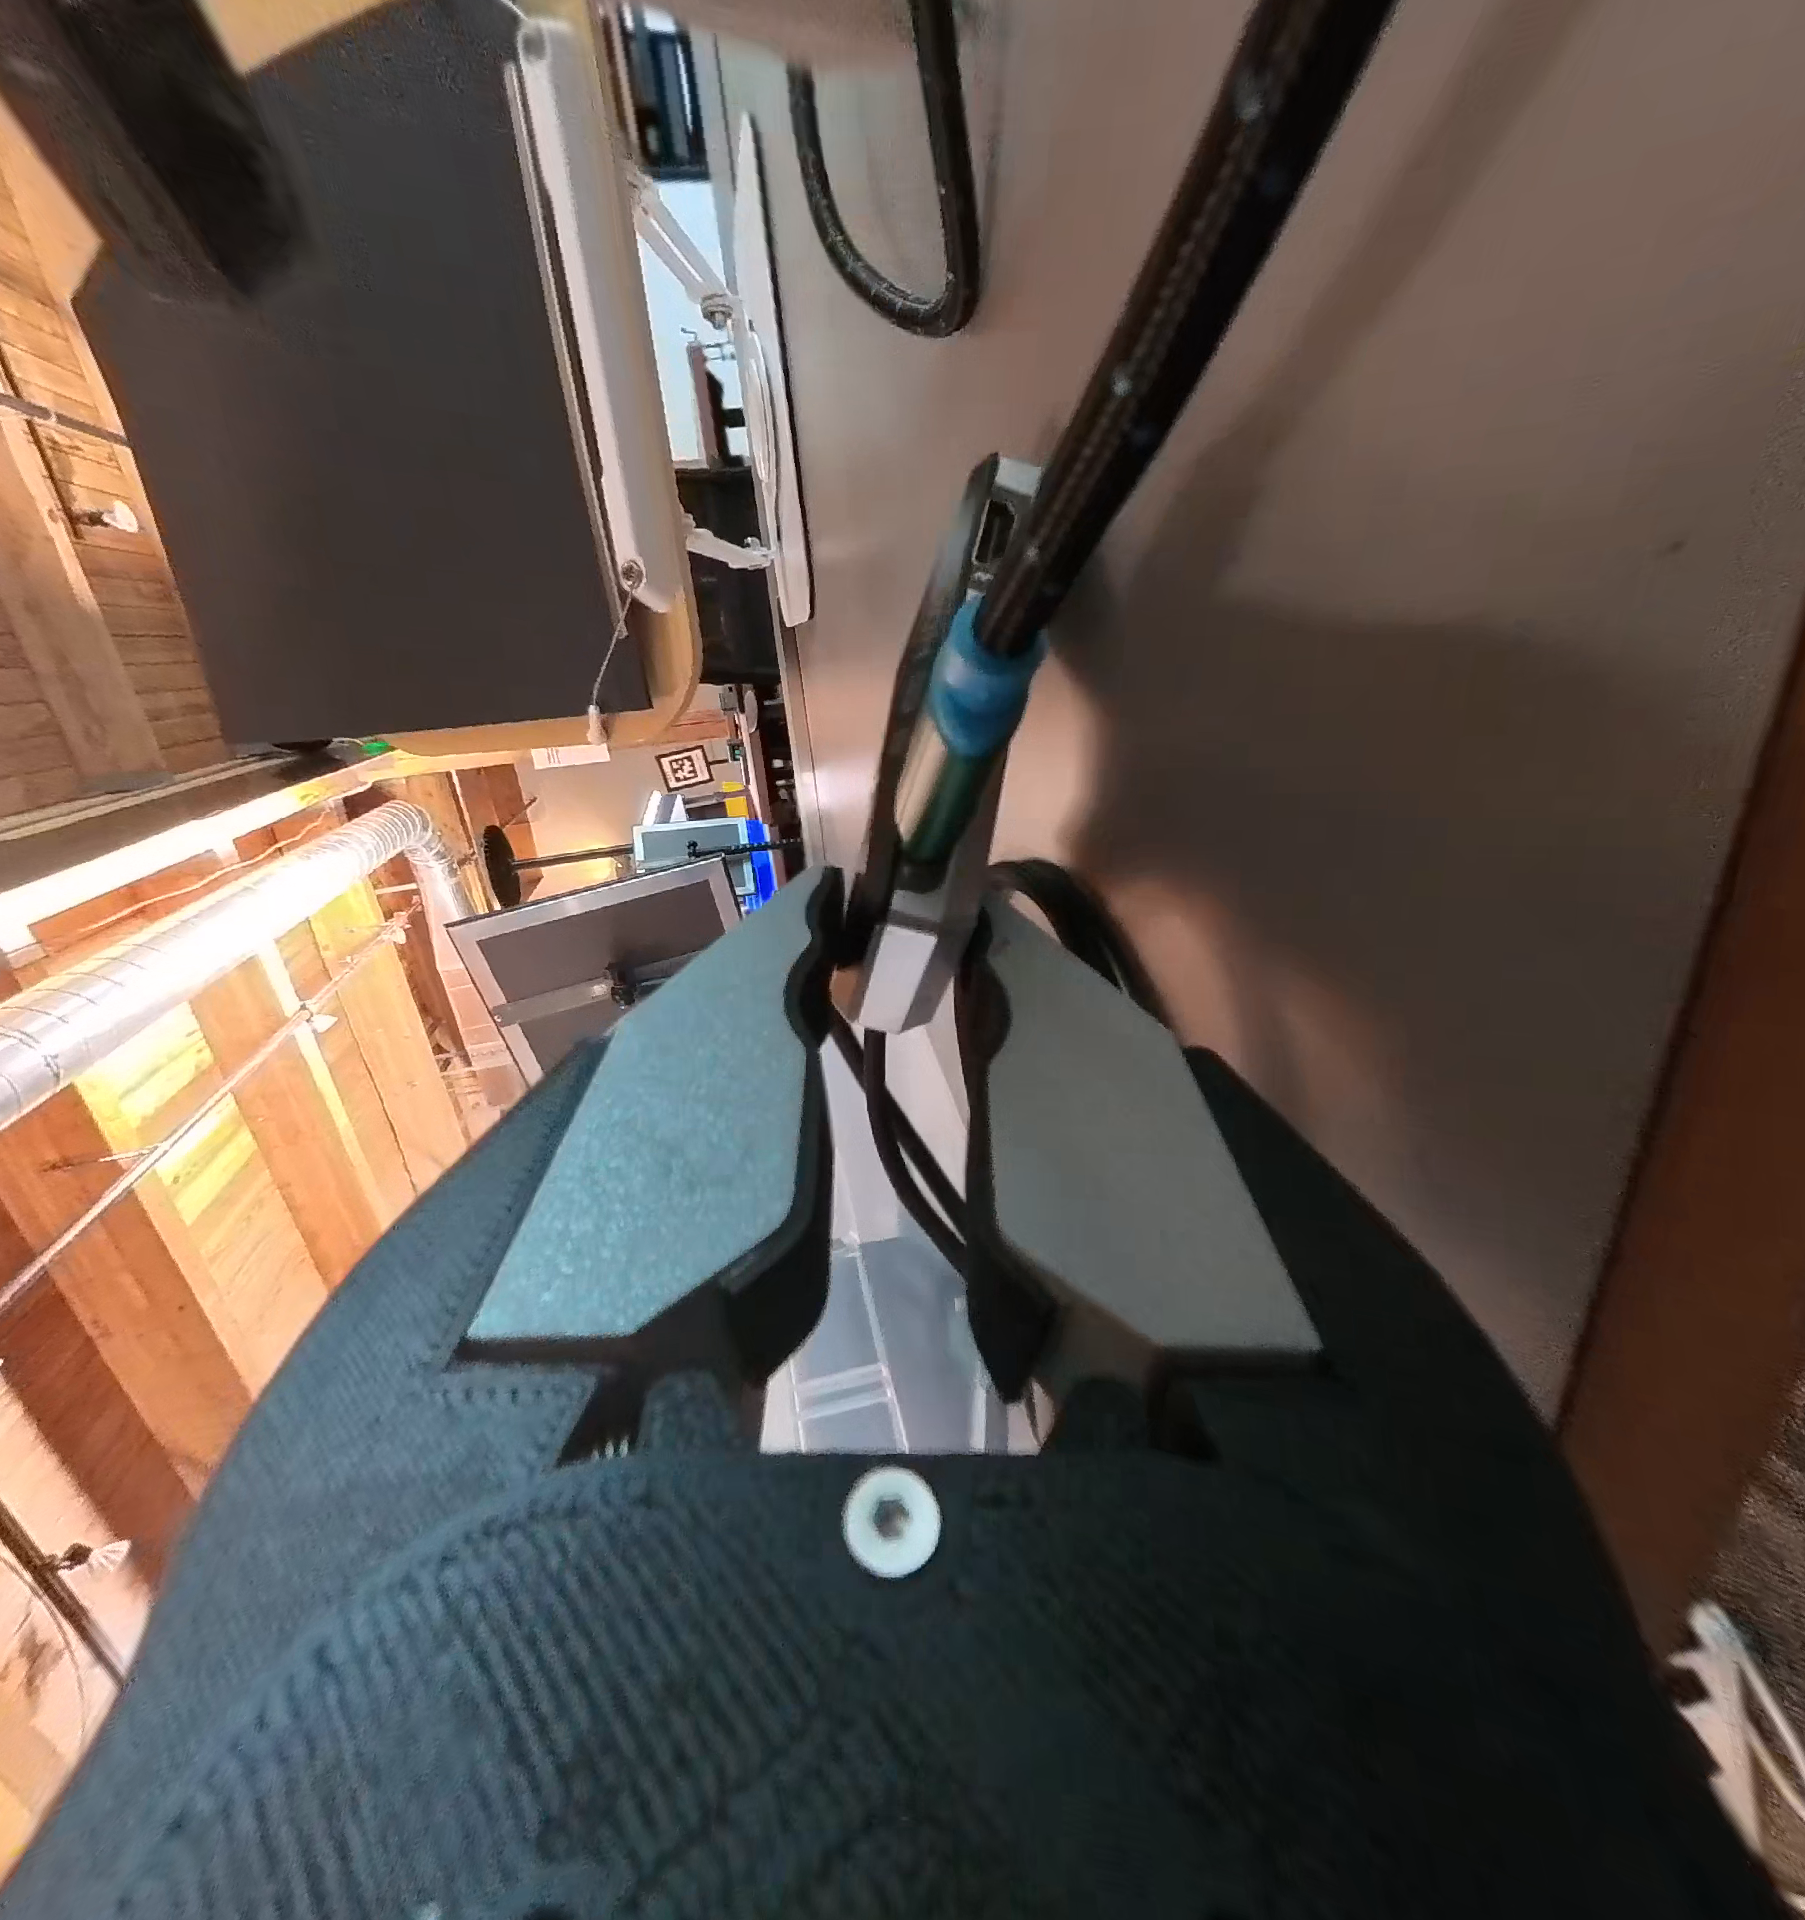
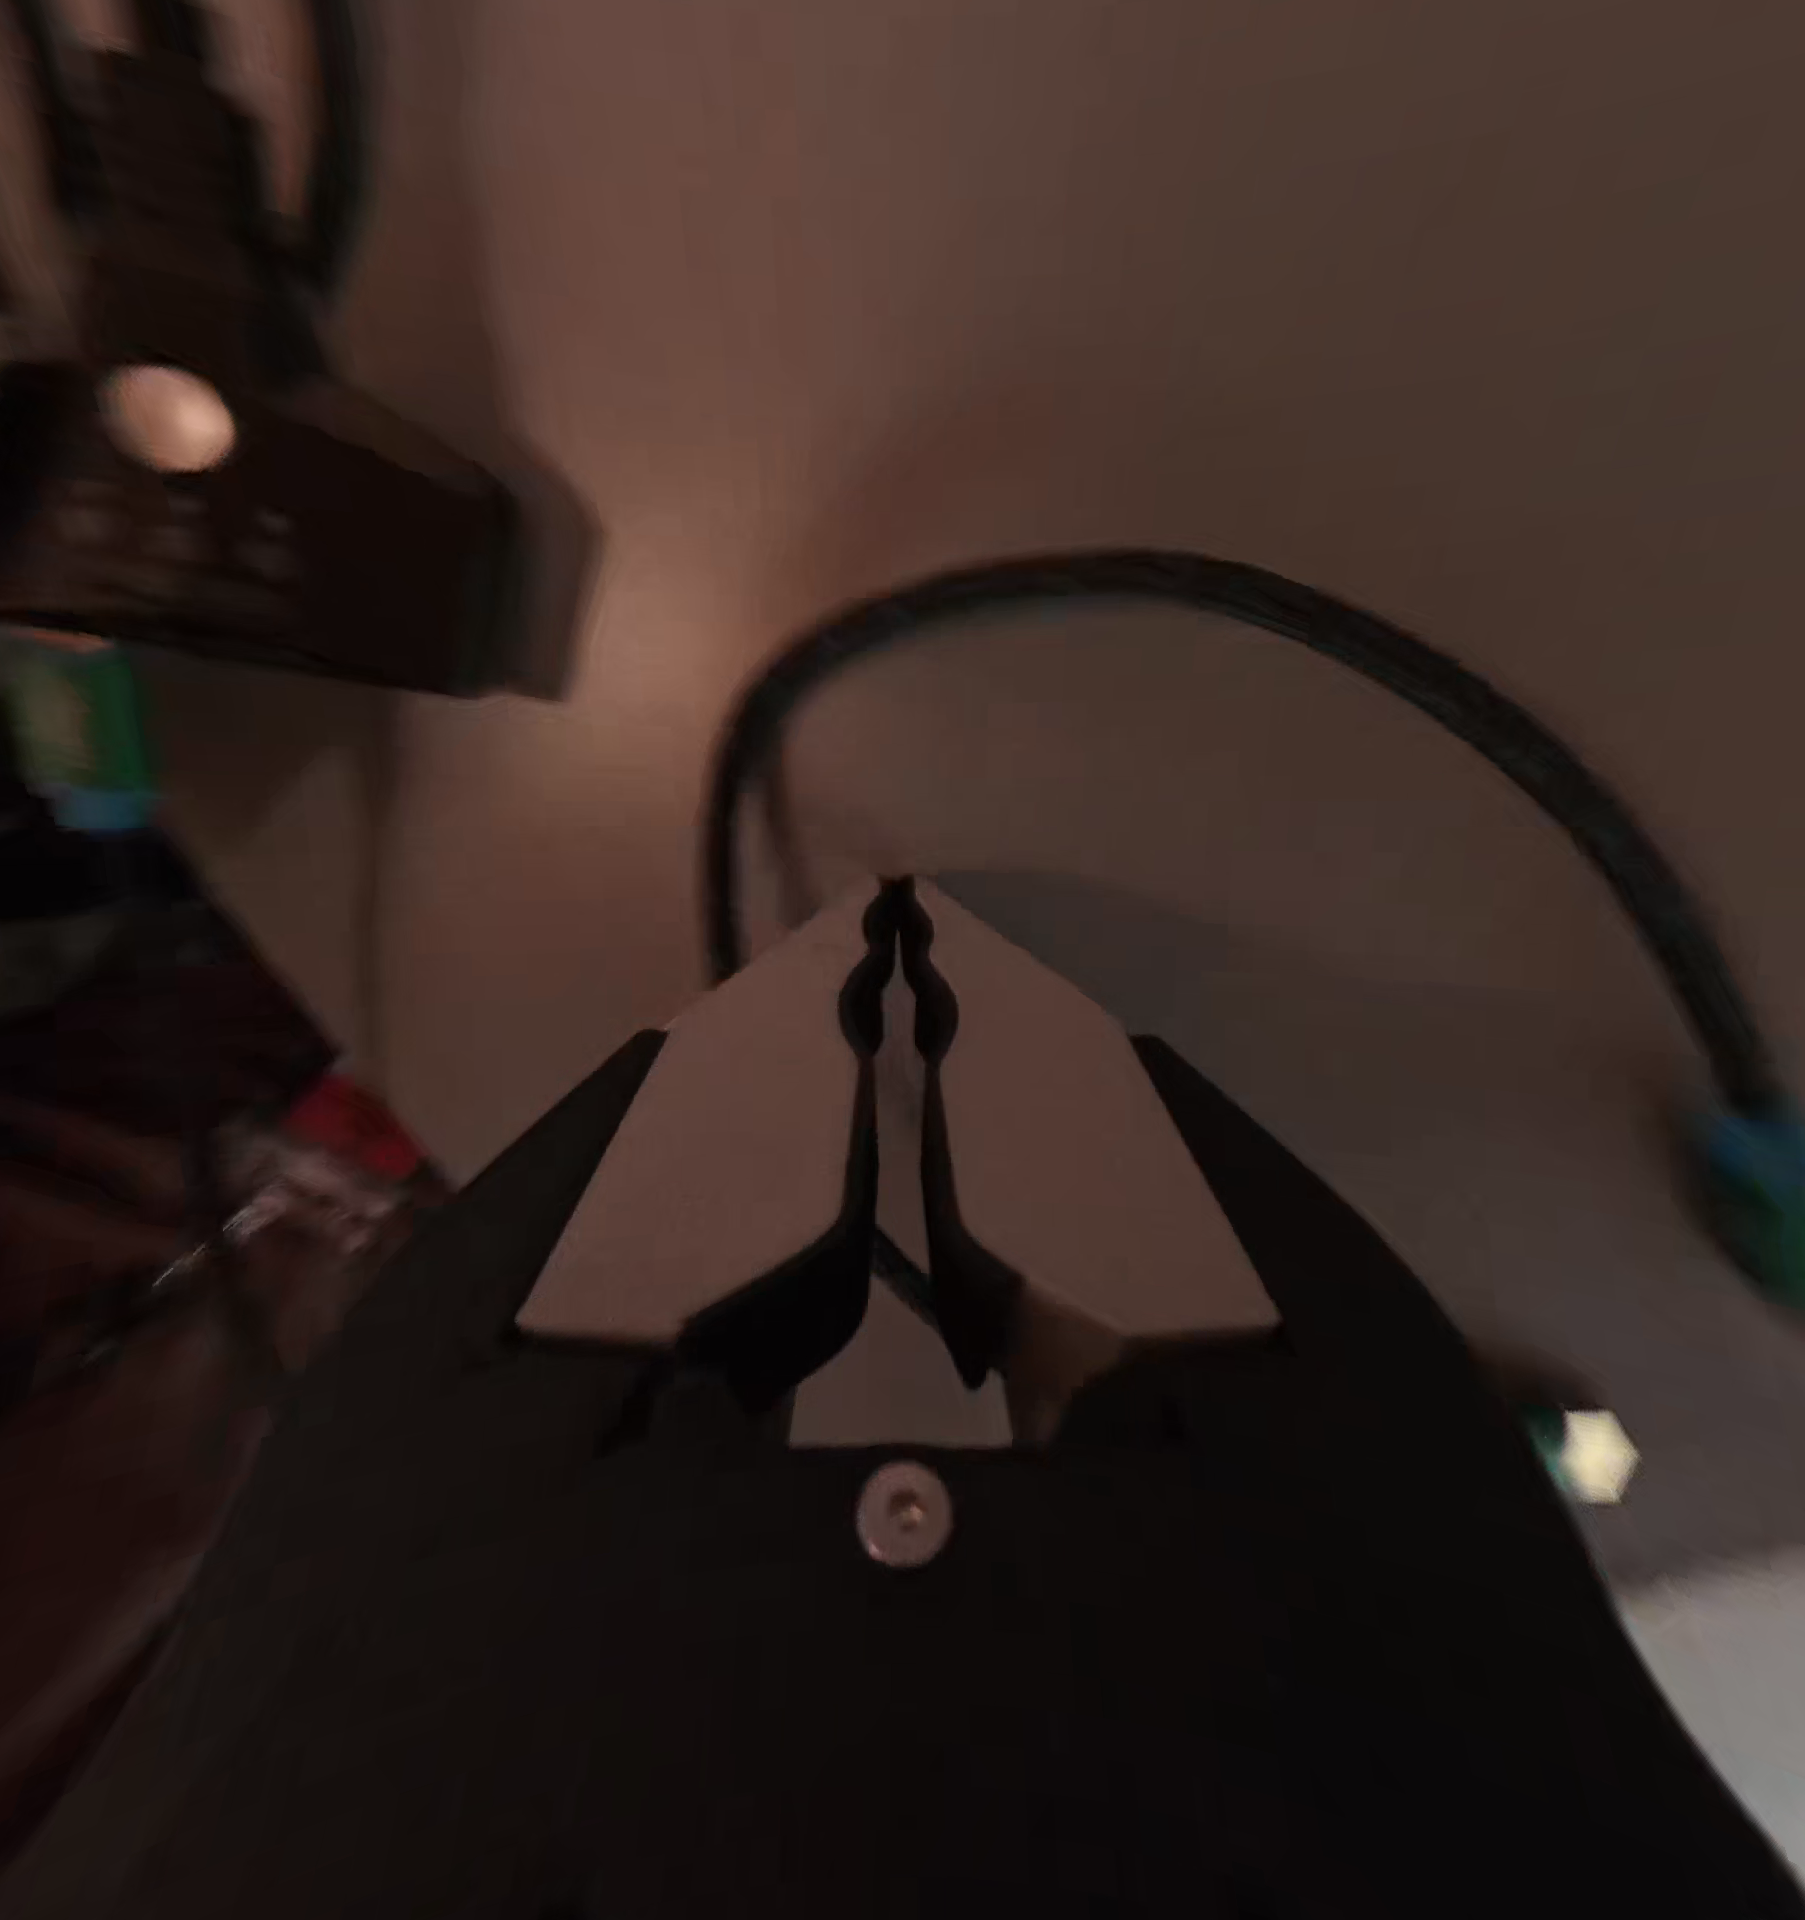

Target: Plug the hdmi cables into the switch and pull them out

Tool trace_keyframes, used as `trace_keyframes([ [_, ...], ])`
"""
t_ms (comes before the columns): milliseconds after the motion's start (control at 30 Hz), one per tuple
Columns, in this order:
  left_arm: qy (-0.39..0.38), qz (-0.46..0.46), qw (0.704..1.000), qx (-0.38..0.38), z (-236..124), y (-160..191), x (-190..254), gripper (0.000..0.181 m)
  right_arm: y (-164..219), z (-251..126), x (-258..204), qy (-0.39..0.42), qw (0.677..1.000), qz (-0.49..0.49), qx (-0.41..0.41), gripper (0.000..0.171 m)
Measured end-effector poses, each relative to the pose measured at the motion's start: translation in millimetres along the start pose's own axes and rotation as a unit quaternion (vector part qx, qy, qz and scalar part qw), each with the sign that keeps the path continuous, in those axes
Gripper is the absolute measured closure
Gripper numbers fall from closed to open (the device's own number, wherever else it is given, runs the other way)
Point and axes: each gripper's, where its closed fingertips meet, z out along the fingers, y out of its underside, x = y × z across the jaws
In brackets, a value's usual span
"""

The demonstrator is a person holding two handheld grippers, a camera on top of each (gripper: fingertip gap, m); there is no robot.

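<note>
In the left wrist view my left gripper (image 1: 903,940) is shut on the near end of the slim silver hdmi switch (image 1: 945,582), which it holds edge-on against the tan table (image 1: 1397,416). A braided black cable (image 1: 1189,260) with a blue collar and green plug (image 1: 965,717) lies along the switch; an open port shows beside it. Thin black leads (image 1: 908,1153) hang between the fingers. The right wrist view is dark and blurred. My right gripper (image 2: 896,891) is shut and empty. A second black cable (image 2: 1293,623) arcs past it to a blue and green plug (image 2: 1771,1184) on the right.
A dark grey box on a white stand (image 1: 378,436) stands at upper left. A black cable loop (image 1: 877,208) lies farther off on the table. A white cord (image 1: 1760,1714) sits by the wooden table edge (image 1: 1729,987). The left gripper (image 2: 202,540) shows blurred at left.
</note>
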Motion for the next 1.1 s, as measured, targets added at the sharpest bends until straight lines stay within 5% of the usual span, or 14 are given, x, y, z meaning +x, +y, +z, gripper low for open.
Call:
trace_keyframes([
  [33,0.002,-0.002,1.000,0.000,1,0,0,0.161,2,-10,13,0.053,0.998,0.021,0.013,0.171],
  [100,0.003,-0.002,1.000,-0.001,2,-1,-1,0.161,0,-26,19,0.075,0.992,0.093,0.051,0.130],
  [233,0.004,-0.007,1.000,-0.006,4,-2,-1,0.161,-26,-33,7,0.059,0.973,0.168,0.148,0.109],
  [500,-0.004,-0.001,1.000,-0.025,0,-1,0,0.161,-62,-8,52,0.131,0.906,0.334,0.225,0.133],
  [633,-0.011,-0.006,1.000,-0.027,1,2,0,0.161,-83,5,35,0.055,0.938,0.266,0.217,0.151],
  [800,-0.017,-0.010,0.999,-0.031,2,8,1,0.161,-78,18,-5,-0.055,0.988,0.057,0.131,0.161],
  [1000,-0.013,-0.010,0.999,-0.043,7,13,0,0.161,6,-5,-10,0.006,0.969,-0.244,-0.048,0.167],
  [1100,-0.015,-0.007,0.998,-0.052,13,14,-1,0.161,22,-19,-5,0.043,0.964,-0.256,-0.063,0.155],
])
